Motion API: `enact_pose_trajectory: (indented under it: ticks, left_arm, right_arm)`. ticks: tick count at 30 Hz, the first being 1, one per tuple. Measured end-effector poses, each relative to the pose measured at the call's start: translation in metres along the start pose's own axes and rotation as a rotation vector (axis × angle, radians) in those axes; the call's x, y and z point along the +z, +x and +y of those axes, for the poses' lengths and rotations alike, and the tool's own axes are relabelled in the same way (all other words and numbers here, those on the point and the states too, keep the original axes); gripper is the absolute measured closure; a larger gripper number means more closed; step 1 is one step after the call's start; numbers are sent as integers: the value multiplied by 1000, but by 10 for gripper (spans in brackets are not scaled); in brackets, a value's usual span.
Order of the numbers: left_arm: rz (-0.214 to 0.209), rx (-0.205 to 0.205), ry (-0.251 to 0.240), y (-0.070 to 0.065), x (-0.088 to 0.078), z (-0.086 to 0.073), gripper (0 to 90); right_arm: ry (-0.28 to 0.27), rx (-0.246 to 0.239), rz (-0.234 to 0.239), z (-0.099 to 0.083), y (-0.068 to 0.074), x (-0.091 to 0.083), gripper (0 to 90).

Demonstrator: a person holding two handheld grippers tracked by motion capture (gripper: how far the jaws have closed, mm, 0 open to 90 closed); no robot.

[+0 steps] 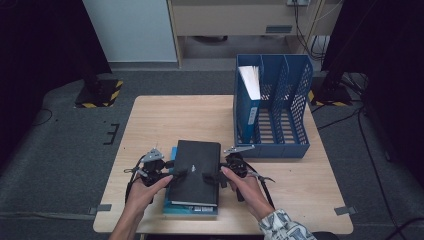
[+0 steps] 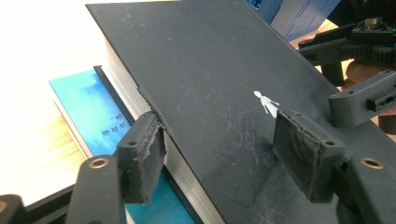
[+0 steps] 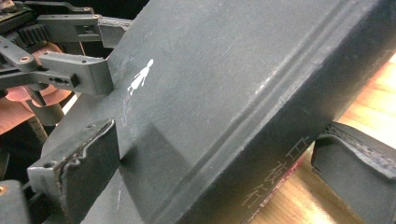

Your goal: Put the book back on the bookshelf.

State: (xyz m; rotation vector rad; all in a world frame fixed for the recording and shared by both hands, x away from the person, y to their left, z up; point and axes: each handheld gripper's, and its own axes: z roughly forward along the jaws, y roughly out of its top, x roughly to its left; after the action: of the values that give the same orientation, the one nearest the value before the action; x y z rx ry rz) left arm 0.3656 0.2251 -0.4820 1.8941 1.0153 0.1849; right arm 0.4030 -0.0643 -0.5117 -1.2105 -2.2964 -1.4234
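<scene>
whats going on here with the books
A person with a gripper in each hand is taking hold of a thick black book that lies on a blue book. The left gripper and right gripper straddle its opposite edges. A blue file rack stands behind, one binder inside.

2 books (image 1: 196, 172) – 1 file rack (image 1: 280, 107)
</scene>
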Motion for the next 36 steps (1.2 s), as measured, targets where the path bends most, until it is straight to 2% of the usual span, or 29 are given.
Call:
enact_pose_trajectory:
  ticks: [9, 15, 20, 23, 25, 32, 36]
  left_arm:
    - [21, 28, -37, -5, -14, 7, 479]
    - [26, 31, -44, -6, -19, 10, 515]
    - [44, 64, -47, -10, -26, 15, 530]
    - [40, 68, -54, -10, -29, 16, 558]
    - [36, 74, -55, -9, -31, 15, 567]
    - [49, 96, -51, -12, -35, 20, 577]
    - [60, 104, -56, -11, -38, 25, 599]
  right_arm:
    - [-41, -47, -42, 9, 12, -12, 98]
    - [-42, -63, -55, 13, 17, -16, 122]
    - [-52, -92, -74, 20, 23, -20, 158]
    - [-64, -92, -73, 21, 24, -22, 173]
    - [-67, -112, -76, 24, 27, -24, 187]
    - [-55, -144, -84, 28, 31, -27, 202]
    - [-72, -157, -95, 36, 34, -30, 239]
